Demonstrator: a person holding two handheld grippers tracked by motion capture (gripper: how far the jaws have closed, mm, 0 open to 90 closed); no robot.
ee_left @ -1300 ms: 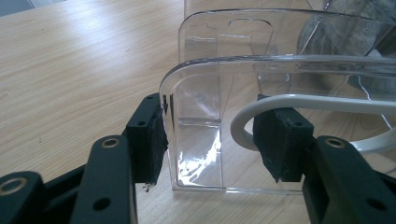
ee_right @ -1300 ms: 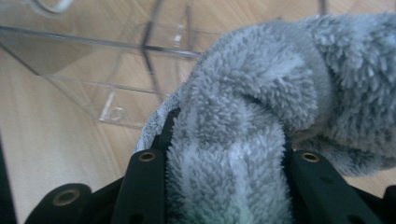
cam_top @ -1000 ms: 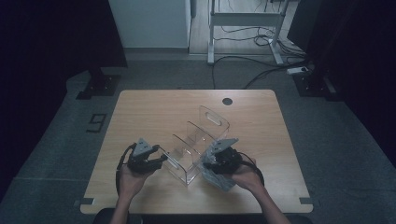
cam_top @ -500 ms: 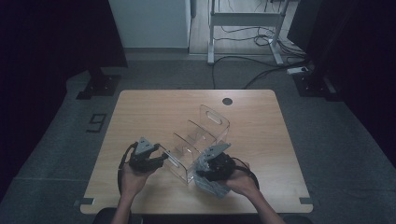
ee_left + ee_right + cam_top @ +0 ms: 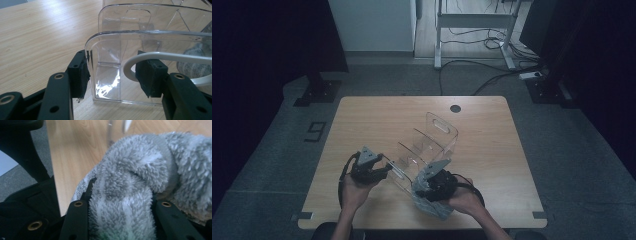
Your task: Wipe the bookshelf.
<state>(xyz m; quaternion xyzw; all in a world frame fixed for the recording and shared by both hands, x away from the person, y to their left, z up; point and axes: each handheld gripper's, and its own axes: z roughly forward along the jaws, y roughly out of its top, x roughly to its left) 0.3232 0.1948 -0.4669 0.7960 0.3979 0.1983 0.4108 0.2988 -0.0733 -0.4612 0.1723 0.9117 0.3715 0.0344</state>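
Note:
A clear acrylic organizer (image 5: 432, 140) with dividers and a handle slot stands on the wooden table (image 5: 377, 120). My left gripper (image 5: 386, 169) holds its near left end. In the left gripper view, the left pad (image 5: 81, 72) presses the outer edge of the organizer's panel (image 5: 150, 42), and the right pad (image 5: 150, 75) sits at the rim of the handle slot. My right gripper (image 5: 426, 196) is at the organizer's near right corner, shut on a fluffy grey cloth (image 5: 434, 207). In the right gripper view the cloth (image 5: 150, 162) bulges between and beyond that gripper (image 5: 120, 202).
A dark round grommet (image 5: 455, 108) sits near the table's far edge. Bare wood lies to the left and right of the organizer. Beyond the table are a white desk frame (image 5: 472, 20), floor cables (image 5: 492, 75) and a floor marker (image 5: 314, 131).
My right gripper has carried the grey cloth a little left and toward the near edge, along the organizer's near end. The left gripper and the organizer have stayed put.

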